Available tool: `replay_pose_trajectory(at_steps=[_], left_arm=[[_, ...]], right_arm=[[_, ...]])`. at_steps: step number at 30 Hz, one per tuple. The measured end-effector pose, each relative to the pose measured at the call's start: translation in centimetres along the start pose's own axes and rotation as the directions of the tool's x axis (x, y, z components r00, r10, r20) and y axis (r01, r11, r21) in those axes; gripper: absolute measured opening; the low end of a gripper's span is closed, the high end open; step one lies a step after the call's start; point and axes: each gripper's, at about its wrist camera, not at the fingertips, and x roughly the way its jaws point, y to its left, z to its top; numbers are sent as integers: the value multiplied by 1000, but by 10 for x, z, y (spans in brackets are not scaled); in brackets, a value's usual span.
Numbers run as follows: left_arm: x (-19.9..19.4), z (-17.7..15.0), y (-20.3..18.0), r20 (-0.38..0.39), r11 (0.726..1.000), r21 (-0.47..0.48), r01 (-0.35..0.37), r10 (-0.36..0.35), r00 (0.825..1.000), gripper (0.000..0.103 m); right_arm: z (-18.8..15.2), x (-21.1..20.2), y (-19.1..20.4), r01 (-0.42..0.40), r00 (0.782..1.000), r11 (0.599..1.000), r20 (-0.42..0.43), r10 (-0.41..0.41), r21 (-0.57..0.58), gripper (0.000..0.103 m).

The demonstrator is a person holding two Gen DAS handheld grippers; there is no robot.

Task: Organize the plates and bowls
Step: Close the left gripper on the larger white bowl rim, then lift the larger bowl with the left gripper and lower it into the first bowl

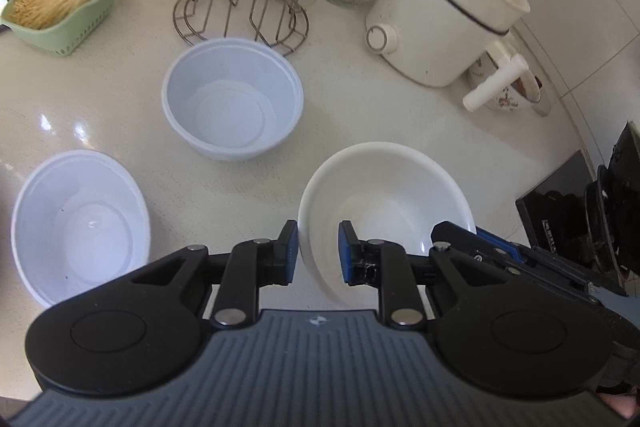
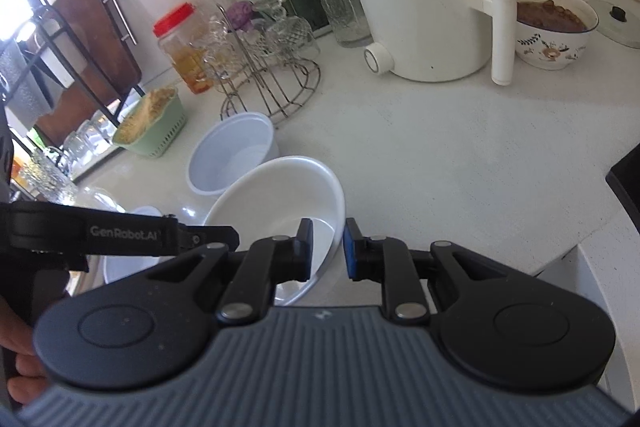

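Two-handed lift of the white bowl, near centre of the counter: left gripper and right gripper each clamp opposite rims. Keep both level; stack into a translucent bowl beyond.

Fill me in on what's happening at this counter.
A person is working with two handheld grippers, and both are clamped on the same white bowl. The left gripper pinches its near rim, and the right gripper grips the rim on the opposite side. Two translucent plastic bowls sit separately on the counter, not stacked yet. A wire glass rack and a white electric pot stand behind them.
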Motion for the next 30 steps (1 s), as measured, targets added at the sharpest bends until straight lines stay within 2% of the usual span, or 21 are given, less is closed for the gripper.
replay_pose_trajectory(at_steps=[7,11,18,24,30], left_arm=[[-29,8,21,32,1000,-15,17,-17,999,24],[-44,17,31,43,999,28,32,-33,999,24],[-77,38,69,92,997,39,60,-64,994,25],[-94,42,109,113,999,13,31,-33,993,25],[-92,34,147,78,999,-32,18,-16,997,25]], right_arm=[[10,-8,28,-23,1000,1000,14,23,-9,20],[14,-10,45,-20,999,1000,43,20,7,20],[20,-6,85,-40,997,999,74,39,18,20],[18,14,123,-61,996,998,59,61,-3,20],[10,34,151,-53,998,998,15,54,-25,20]])
